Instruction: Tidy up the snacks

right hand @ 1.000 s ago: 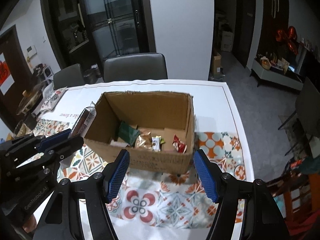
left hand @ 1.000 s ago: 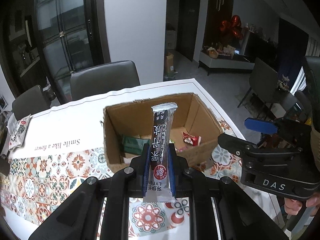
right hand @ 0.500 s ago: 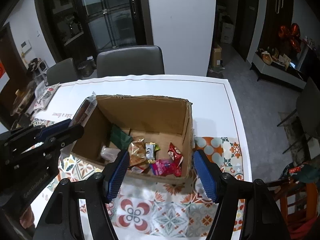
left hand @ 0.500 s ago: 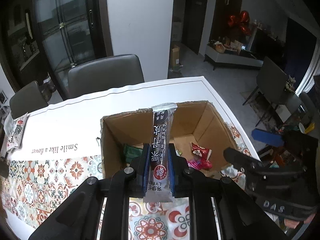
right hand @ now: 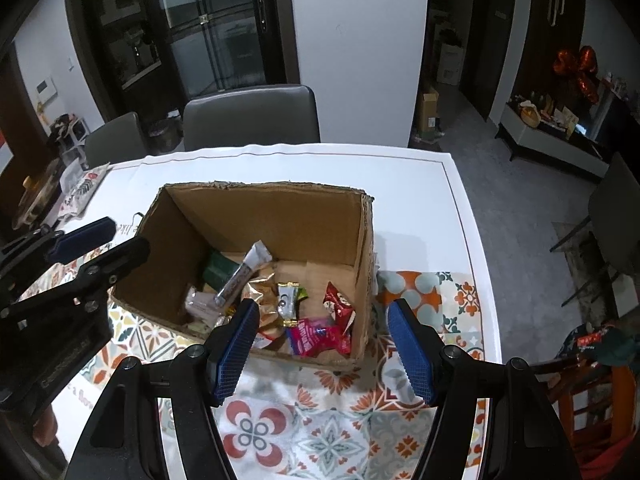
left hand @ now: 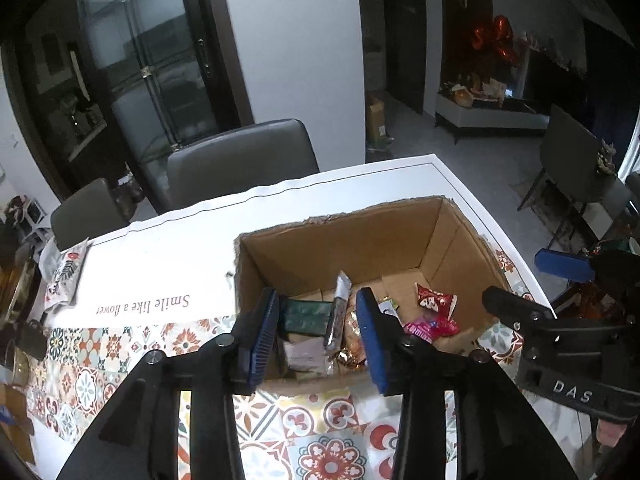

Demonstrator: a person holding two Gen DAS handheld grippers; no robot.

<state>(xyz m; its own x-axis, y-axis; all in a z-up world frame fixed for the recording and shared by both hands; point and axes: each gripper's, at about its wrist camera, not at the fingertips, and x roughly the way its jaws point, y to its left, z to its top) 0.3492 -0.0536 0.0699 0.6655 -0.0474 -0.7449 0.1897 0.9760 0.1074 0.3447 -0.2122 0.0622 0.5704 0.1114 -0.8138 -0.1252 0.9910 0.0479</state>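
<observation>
The left gripper [left hand: 316,328] has just been spreading its jaws, and nothing sits between the pads. The long dark snack bar [right hand: 242,272] lies free, leaning on the other packets inside the cardboard box [right hand: 264,216], perhaps propped on the green packet [left hand: 306,316]. The right gripper [right hand: 324,346] hangs empty and wide over the box's near wall, above the patterned tablecloth [right hand: 320,432].
</observation>
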